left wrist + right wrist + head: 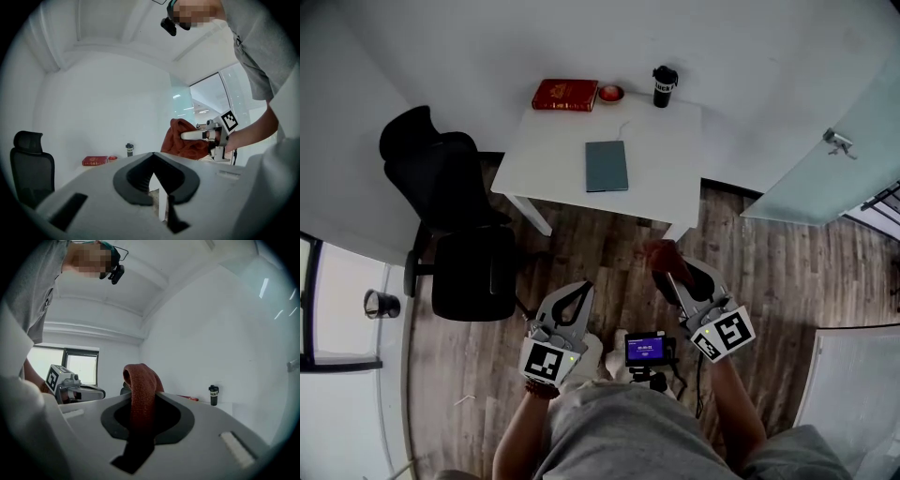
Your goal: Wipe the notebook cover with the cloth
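closest below the head camera is the person's grey shirt [628,431], and just beyond it both claws hang over the wooden floor [769,272], well short of the counter [675,159].

the right claw [675,277] is clenched on the rust-red cloth [659,251]. its own view shows the cloth pinched between the jaws and folded up over their tips. the left claw [578,289] is clenched too, but on nothing: its jaws meet with only air between them.

so the first part looks done, since the cloth is in hand. the wiping itself does not seem to have begun. the cloth is well apart from the notebook [607,166], and nothing touches the cover. what is left is to carry the cloth to the far counter, lay it on the cover and rub across it. the free left claw could perhaps steady the book.

the notebook lies flat, grey-blue cover up, about mid-counter and towards its near edge. its long axis runs near to far, tipped only slightly off square with the counter. which long edge holds the spine i cannot tell.

along the far edge stand a red book [565,95], a small red dish [610,94] and a black cup [665,85], all apart from the notebook. an office chair [459,234] sits to the left.
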`<act>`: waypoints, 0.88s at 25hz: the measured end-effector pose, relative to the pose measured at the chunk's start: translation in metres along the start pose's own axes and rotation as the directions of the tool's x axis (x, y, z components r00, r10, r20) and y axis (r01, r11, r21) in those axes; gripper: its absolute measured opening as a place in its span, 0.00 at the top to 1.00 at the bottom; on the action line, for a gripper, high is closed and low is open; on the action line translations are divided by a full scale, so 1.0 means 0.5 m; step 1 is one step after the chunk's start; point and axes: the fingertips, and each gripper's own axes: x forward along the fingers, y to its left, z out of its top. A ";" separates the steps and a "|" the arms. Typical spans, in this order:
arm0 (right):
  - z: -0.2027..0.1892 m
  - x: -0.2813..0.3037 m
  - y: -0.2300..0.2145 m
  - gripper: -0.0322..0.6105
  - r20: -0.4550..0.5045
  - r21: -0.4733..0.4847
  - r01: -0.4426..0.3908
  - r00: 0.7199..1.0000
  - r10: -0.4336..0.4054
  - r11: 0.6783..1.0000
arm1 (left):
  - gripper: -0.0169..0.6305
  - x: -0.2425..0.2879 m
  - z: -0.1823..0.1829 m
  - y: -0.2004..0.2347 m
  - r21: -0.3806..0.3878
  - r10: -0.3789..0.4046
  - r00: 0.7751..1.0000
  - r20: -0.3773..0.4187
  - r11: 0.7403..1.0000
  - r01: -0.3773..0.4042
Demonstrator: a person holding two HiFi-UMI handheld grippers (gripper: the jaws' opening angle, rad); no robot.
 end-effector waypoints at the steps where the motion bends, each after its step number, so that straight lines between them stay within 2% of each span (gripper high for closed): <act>1: -0.006 0.010 -0.009 0.84 -0.011 0.002 0.001 1.000 -0.001 1.000 | 0.99 0.008 -0.007 0.011 -0.004 -0.001 1.000 -0.005 1.000 0.001; 9: -0.014 0.118 -0.093 0.84 -0.045 0.054 0.051 0.998 -0.049 0.997 | 0.99 0.106 -0.065 0.125 -0.049 -0.031 0.999 -0.019 0.998 0.030; 13: 0.006 0.197 -0.132 0.84 -0.073 0.043 0.076 0.995 -0.072 0.996 | 0.99 0.174 -0.090 0.196 -0.032 -0.069 0.997 -0.037 0.997 0.068; 19: 0.016 0.341 -0.174 0.84 -0.121 0.036 0.102 0.988 -0.097 0.994 | 0.98 0.230 -0.142 0.327 -0.080 -0.110 0.990 -0.094 0.992 0.102; 22: 0.018 0.407 -0.184 0.84 -0.139 0.025 0.110 0.985 -0.105 0.994 | 0.95 0.252 -0.167 0.386 -0.082 -0.124 0.986 -0.114 0.990 0.115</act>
